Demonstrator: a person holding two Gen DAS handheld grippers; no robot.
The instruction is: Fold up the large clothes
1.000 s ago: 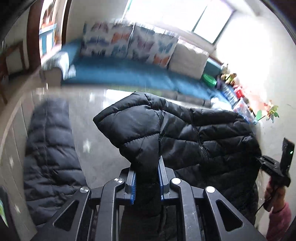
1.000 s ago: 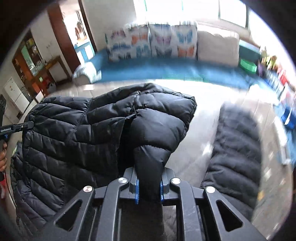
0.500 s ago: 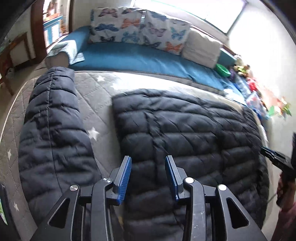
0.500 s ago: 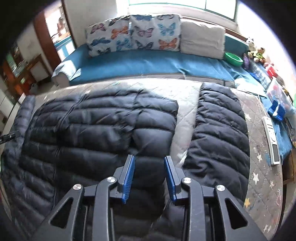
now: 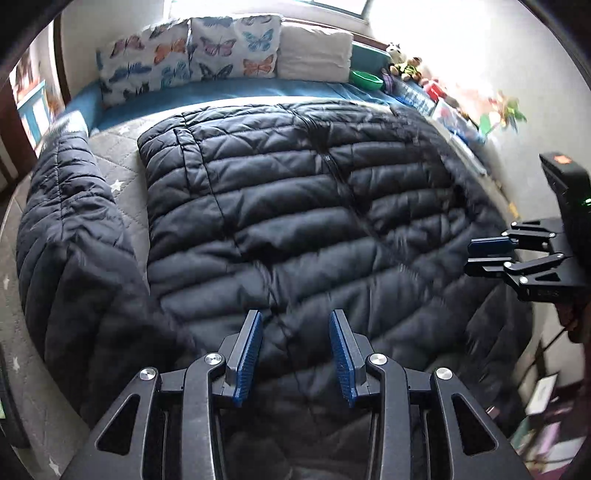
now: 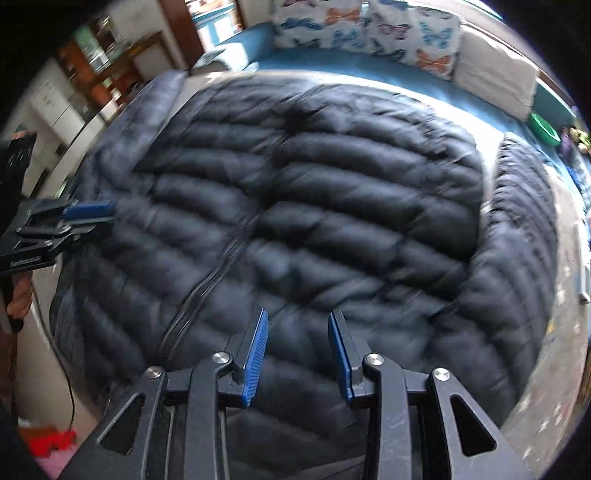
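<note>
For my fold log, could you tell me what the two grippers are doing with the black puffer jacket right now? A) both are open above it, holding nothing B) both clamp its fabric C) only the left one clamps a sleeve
A: the left gripper and the right gripper each show a clear gap between their blue pads, with the black puffer jacket lying flat below them.

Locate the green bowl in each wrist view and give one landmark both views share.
Left wrist: green bowl sits upper right of centre, beyond the black puffer jacket.
Right wrist: green bowl sits at the far right edge.
Shared landmark: butterfly pillows along the top.
</note>
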